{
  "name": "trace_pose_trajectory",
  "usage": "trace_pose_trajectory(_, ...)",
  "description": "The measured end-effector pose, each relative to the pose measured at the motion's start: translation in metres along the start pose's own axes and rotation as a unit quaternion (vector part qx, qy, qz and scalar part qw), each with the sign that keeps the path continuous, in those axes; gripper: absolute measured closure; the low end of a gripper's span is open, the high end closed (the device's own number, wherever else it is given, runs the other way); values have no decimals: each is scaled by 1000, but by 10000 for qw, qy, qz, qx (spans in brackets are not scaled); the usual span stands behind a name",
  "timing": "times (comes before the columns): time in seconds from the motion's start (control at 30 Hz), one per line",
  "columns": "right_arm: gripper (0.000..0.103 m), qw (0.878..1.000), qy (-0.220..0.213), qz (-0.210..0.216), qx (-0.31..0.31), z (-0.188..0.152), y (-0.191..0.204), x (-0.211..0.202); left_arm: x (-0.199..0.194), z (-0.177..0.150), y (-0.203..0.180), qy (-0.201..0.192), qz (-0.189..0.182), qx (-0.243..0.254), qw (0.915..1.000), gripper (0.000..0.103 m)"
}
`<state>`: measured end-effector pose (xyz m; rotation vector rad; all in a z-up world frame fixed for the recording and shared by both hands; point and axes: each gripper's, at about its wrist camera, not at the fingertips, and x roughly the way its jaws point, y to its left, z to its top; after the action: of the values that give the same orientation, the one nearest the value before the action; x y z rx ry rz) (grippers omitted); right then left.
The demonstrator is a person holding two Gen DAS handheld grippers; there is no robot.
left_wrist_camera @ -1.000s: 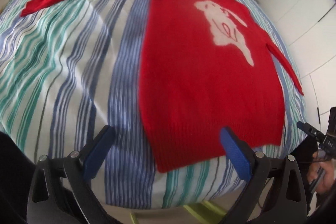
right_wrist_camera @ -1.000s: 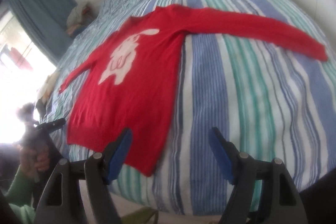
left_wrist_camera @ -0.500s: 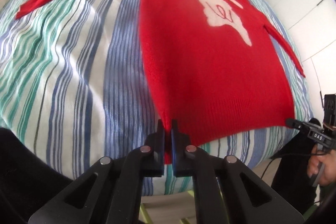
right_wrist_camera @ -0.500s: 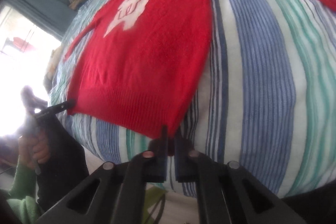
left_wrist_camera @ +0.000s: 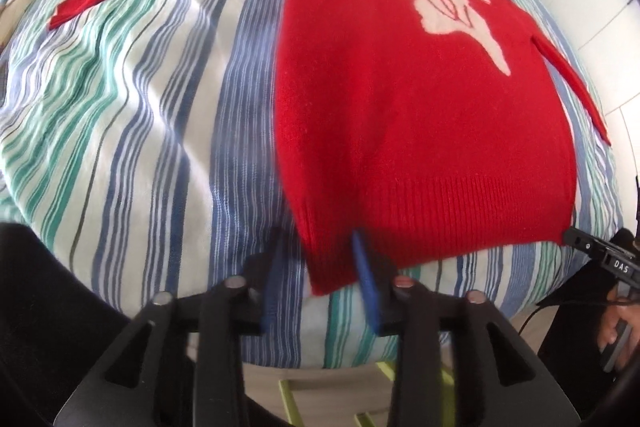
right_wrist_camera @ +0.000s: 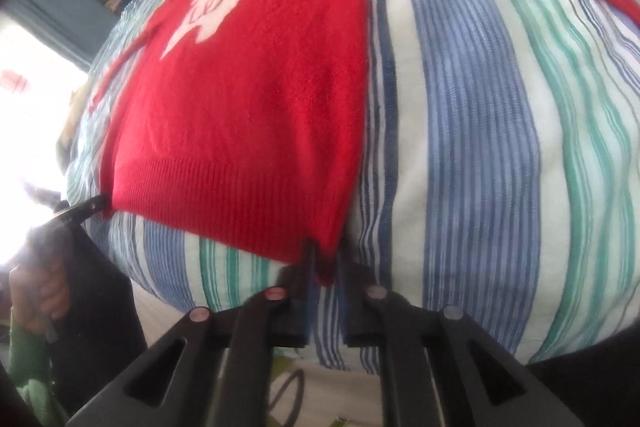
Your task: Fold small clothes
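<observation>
The red knitted sweater with a white rabbit figure (left_wrist_camera: 400,99) lies flat on the striped blue, green and white bed cover (left_wrist_camera: 140,115), sleeves spread. The left gripper (left_wrist_camera: 320,283) stands partly open around the hem corner at 6 o'clock. The right gripper (right_wrist_camera: 324,271) is nearly closed, pinching the opposite hem corner. The step seems to be taking the hem; next both must hold firmly and carry it toward the collar at 12 o'clock.

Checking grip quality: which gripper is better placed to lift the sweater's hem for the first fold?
Right. The right gripper looks pinched on a hem corner of the sweater. The left gripper only straddles the other corner with its jaws open, so it would have to close first.
</observation>
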<state>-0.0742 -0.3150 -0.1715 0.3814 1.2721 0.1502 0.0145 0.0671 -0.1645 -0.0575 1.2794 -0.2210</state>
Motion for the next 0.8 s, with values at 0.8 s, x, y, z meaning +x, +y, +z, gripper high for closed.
trace_pose_trajectory(0.8,39,9542,-2476,-1636,383,21,-46,-79,-12,54,32,-1936,824,-799,9743,18)
